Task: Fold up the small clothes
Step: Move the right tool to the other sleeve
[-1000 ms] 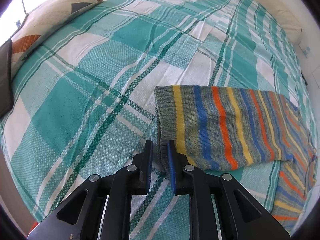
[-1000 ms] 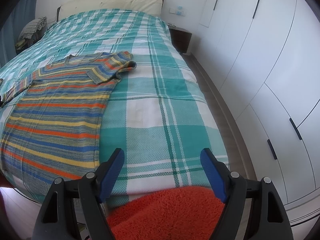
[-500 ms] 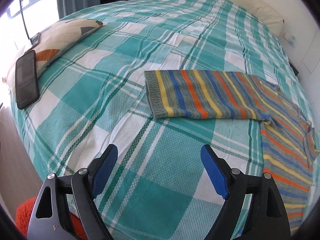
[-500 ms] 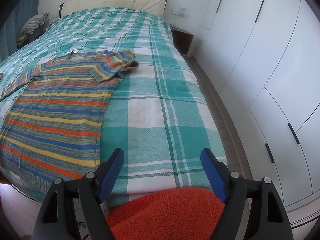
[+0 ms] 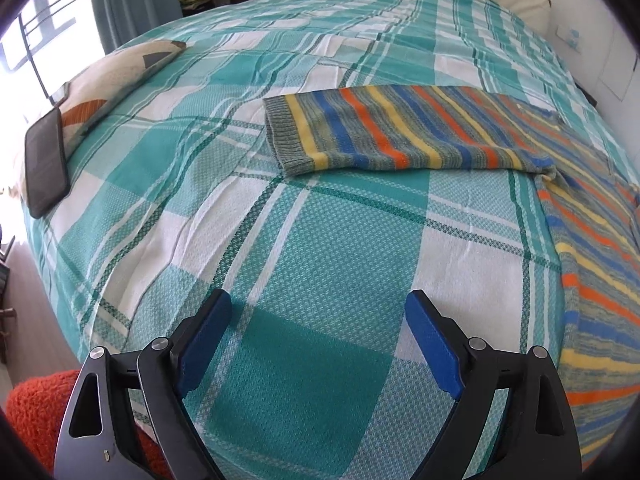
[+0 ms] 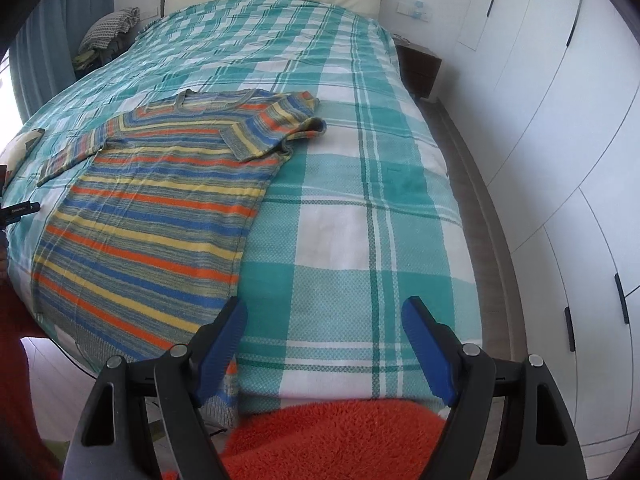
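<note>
A knit sweater (image 6: 160, 216) striped in orange, blue, yellow and grey lies flat on the teal plaid bedspread (image 6: 352, 240). Its right sleeve (image 6: 264, 128) is folded inward over the chest. In the left wrist view the other sleeve (image 5: 400, 128) lies stretched out straight, cuff to the left, with the body (image 5: 592, 260) at the right edge. My left gripper (image 5: 320, 340) hovers over bare bedspread well short of that cuff; its jaws are opening and nothing is between them. My right gripper (image 6: 324, 344) stands open and empty near the sweater's hem corner.
A dark phone (image 5: 44, 164) rests on a patterned cushion (image 5: 108, 80) at the bed's left side. Orange fluffy fabric (image 6: 336, 436) shows below both grippers. White wardrobe doors (image 6: 560, 120) and a nightstand (image 6: 420, 68) line the right; a clothes pile (image 6: 108, 32) sits by the curtain.
The left gripper let go of the sleeve cuff, opened wide and drew back toward the bed's near edge. The right gripper shifted a little, bringing the sweater's hem closer to its left finger.
</note>
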### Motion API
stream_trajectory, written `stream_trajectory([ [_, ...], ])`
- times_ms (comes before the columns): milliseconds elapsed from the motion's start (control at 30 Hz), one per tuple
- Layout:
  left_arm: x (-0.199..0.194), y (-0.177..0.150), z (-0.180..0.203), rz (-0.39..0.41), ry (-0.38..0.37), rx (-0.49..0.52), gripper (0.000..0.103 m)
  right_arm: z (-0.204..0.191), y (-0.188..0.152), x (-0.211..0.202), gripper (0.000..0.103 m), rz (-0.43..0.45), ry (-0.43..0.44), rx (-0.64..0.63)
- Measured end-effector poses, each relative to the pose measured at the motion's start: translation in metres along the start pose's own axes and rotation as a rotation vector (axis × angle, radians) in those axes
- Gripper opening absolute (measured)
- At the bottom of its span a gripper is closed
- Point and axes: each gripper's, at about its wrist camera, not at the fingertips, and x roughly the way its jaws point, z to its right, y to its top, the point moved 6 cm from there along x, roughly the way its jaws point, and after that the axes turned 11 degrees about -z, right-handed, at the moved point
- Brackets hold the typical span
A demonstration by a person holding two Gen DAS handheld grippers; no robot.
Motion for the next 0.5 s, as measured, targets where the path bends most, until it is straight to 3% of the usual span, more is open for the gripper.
stream_trajectory([
  [100, 0.001, -0.001, 0.003, 0.009, 0.009, -0.001, 0.093, -0.001, 0.060, -0.018, 0.079, 0.073, -0.083, -0.140],
  [200, 0.003, -0.001, 0.006, 0.018, 0.028, 0.011, 0.095, -0.029, 0.120, -0.005, 0.082, 0.093, -0.030, -0.261],
  [367, 0.006, -0.001, 0.004, 0.021, 0.043, 0.012, 0.098, -0.114, 0.173, 0.098, 0.080, -0.022, 0.090, -0.434],
  [500, 0.008, -0.001, 0.004, 0.015, 0.046, 0.010, 0.100, -0.141, 0.192, 0.185, 0.074, -0.109, 0.071, -0.417],
])
